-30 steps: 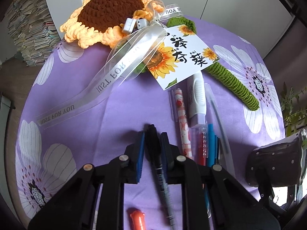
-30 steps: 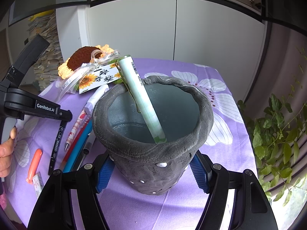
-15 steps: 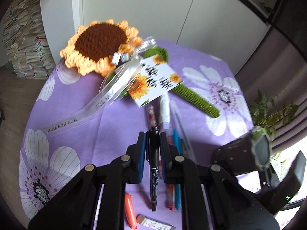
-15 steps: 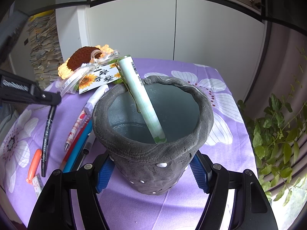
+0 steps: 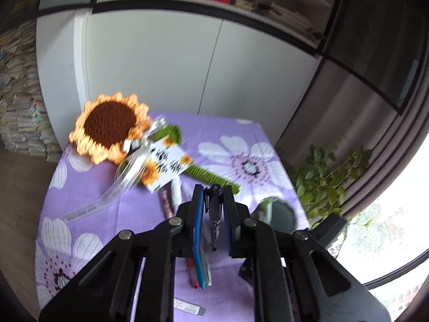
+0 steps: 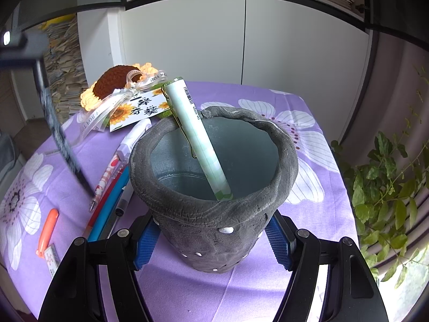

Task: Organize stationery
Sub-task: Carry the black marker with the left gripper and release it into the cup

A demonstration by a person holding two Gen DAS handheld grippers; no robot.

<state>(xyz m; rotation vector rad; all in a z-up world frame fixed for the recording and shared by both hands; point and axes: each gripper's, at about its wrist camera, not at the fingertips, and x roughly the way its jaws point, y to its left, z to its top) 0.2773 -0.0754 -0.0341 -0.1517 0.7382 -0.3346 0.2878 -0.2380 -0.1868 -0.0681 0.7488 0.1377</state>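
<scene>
Purple flowered cloth [image 6: 316, 214] covers the table where the stationery lies. The left gripper [image 5: 213, 201] is clamped on a black marker [image 5: 214, 214], which hangs tip-down between its blue pads, clear of the cloth; from the right wrist view the same marker [image 6: 57, 131] slants in the air at the left, blurred. The right gripper [image 6: 211, 237] has its jaws closed against the sides of a grey pot [image 6: 214, 222] standing upright on the cloth, and 1 pale green pen [image 6: 195, 136] leans inside it against the far rim. Beside the pot on its left lie a row of pens [image 6: 110, 187], a white correction pen [image 6: 134, 136] and, nearer the edge, an orange cap [image 6: 48, 230] and an eraser [image 6: 52, 259]. A crocheted sunflower [image 5: 110, 128] with a tag [image 5: 166, 166] and ribbon rests at the table's far side.
</scene>
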